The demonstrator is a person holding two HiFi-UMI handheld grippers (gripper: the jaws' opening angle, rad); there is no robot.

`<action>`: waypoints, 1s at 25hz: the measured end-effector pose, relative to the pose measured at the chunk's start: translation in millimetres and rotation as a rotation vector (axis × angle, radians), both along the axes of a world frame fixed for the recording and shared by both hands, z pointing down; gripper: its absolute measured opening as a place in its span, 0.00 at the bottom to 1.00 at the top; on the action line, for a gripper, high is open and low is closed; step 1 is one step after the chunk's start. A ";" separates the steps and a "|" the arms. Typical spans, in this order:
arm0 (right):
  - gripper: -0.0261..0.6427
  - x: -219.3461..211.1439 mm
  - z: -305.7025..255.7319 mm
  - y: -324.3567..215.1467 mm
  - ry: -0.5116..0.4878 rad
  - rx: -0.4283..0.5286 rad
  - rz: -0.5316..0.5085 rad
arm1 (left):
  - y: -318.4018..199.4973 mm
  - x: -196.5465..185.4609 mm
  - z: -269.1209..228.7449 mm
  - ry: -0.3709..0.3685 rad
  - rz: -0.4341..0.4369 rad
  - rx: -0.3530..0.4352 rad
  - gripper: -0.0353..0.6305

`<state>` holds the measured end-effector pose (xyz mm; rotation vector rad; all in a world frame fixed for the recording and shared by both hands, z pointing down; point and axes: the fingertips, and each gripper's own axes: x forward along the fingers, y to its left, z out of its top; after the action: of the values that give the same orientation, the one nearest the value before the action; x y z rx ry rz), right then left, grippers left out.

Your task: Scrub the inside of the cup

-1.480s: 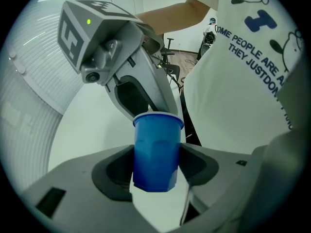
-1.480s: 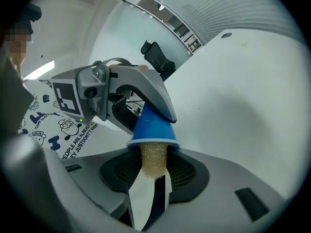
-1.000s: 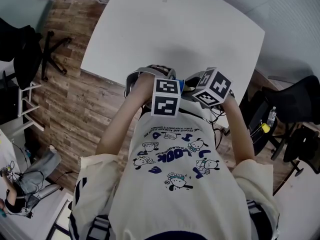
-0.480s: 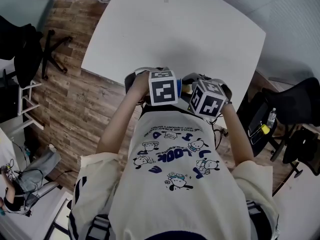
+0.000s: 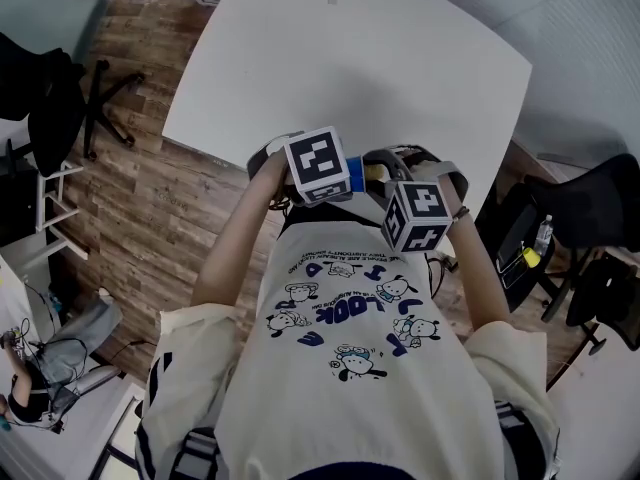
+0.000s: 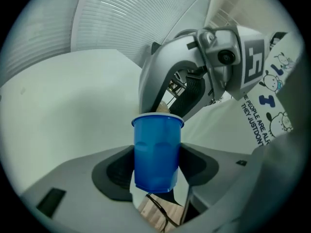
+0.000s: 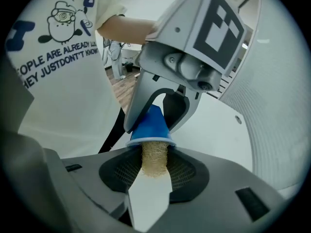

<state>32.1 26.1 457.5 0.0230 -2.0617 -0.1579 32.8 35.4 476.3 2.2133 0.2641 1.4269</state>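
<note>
The left gripper (image 6: 156, 167) has the blue cup (image 6: 156, 144) clamped by its lower wall, one pad on each side. The jaws stand wide because the cup is wide, but this is a firm hold, not an open claw. The cup is up in the air, just in front of the person's chest at the near edge of the white table (image 5: 330, 58), not resting on anything.

The right gripper (image 7: 154, 173) comes in from the opposite side, jaws pinched on a tan fibrous scrubber (image 7: 154, 157). The far end of the scrubber sits inside the cup's mouth, and the rim rings it all the way round.

The layout makes sense. The cup is gripped low so the mouth stays free, and it is tipped toward the other hand so the scrubber can go straight down the bore. Holding both off the table lets each wrist turn against the other.

How deep the scrubber reaches cannot be seen past the rim. By the look of it, the scrubbing is under way, with the base likely the hardest part to reach.
</note>
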 end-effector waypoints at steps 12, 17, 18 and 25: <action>0.31 3.3 -8.4 3.2 -0.034 0.121 -0.124 | 2.3 4.2 -5.2 0.050 -0.046 -0.057 0.51; 0.31 0.9 -9.8 2.8 -0.044 0.109 -0.106 | 1.6 0.7 -3.2 0.050 -0.048 -0.052 0.51; 0.32 0.7 -9.9 2.8 -0.045 0.108 -0.103 | 1.5 0.2 -2.4 0.049 -0.050 -0.051 0.51; 0.34 2.6 -7.6 -0.4 -0.053 0.096 -0.065 | -1.1 -0.2 0.5 0.058 -0.057 -0.032 0.51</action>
<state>34.7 25.7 449.9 0.0201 -2.1074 -0.2995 32.7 34.3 476.8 2.2213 0.2397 1.3211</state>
